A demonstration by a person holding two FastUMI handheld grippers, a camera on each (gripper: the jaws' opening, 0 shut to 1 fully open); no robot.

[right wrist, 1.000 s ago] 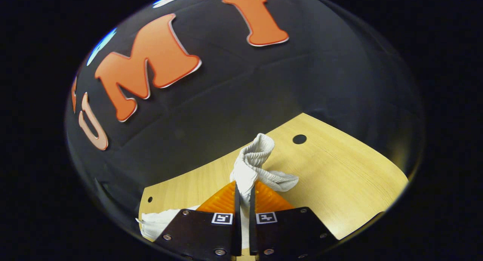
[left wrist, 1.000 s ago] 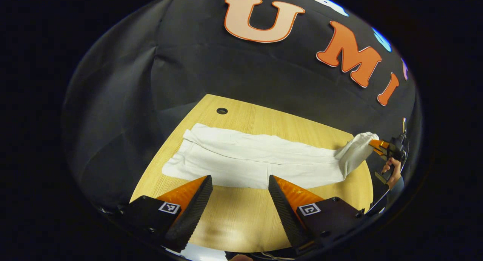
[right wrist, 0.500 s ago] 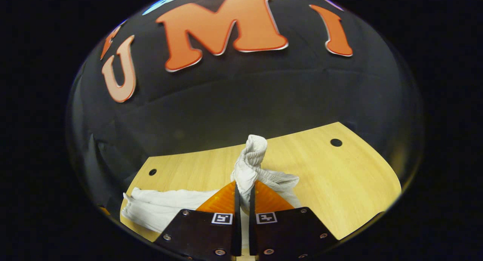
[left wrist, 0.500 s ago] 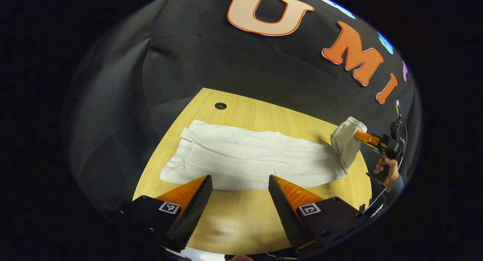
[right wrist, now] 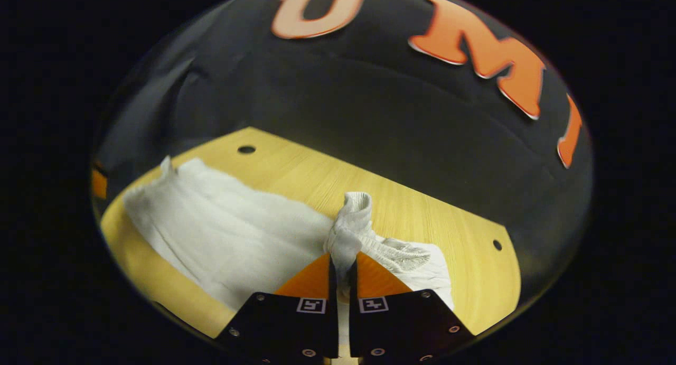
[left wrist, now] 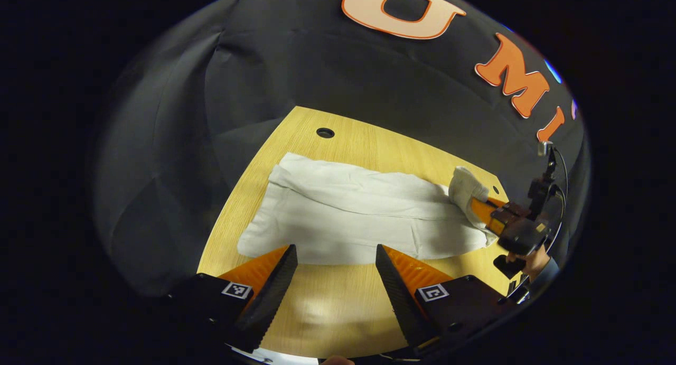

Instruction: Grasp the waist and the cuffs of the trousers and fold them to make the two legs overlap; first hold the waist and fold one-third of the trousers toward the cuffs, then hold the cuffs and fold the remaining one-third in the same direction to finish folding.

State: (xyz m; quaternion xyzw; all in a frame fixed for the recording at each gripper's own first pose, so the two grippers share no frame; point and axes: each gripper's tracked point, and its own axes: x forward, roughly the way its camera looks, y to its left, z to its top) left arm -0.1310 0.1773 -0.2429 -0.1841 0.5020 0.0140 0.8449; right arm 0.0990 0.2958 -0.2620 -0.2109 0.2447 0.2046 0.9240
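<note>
Since a moment ago, the ribbed end of the white cotton trousers (left wrist: 359, 217) has travelled inward with my right gripper (right wrist: 343, 272), off the tabletop's edge and over the garment itself. Those fingers are clamped on a bunched fold of the elastic ribbed band (right wrist: 355, 217), which stands up just beyond the tips. Seen from my left gripper view, the right gripper (left wrist: 488, 212) sits at the trousers' right end with the lifted band curling back over the cloth.

My left gripper (left wrist: 335, 264) hangs just short of the trousers' near edge, fingers apart, touching nothing.

Most of the trousers lies flat along the pale wooden tabletop (left wrist: 338, 312), legs stacked, between the two round holes in the board.

This looks like the first one-third fold. To do it well, I judge I should keep the band low and carry it straight along the trousers' length, so the crease lands square. My left fingers could pin the near edge to stop the lower layer sliding. Letting go too early risks a crooked, rumpled flap.
</note>
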